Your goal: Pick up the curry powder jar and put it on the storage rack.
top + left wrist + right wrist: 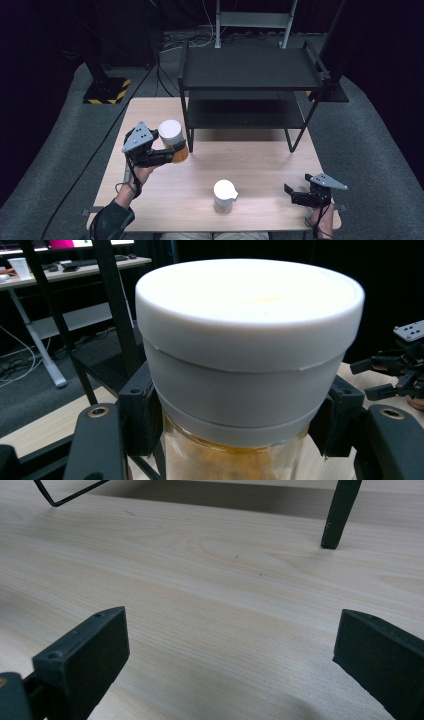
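My left gripper (172, 150) is shut on a glass jar of orange powder (176, 146) with a wide white lid, held tilted above the left side of the wooden table (260, 165), close to the front left leg of the black shelf rack (250, 75). In the left gripper view the jar (245, 365) sits between the two pads, which press on the glass just under the lid. A second white-lidded jar (224, 197) stands upright near the table's front edge. My right gripper (291, 195) rests low at the front right corner, open with bare table (210, 580) between its fingers (85, 655).
The two-tier black rack stands on the back half of the table, one foot (340, 520) showing ahead of the right gripper. Cables run over the grey floor (75, 130) to the left, and a black-and-yellow stand base (106, 91) lies beyond the table's left corner.
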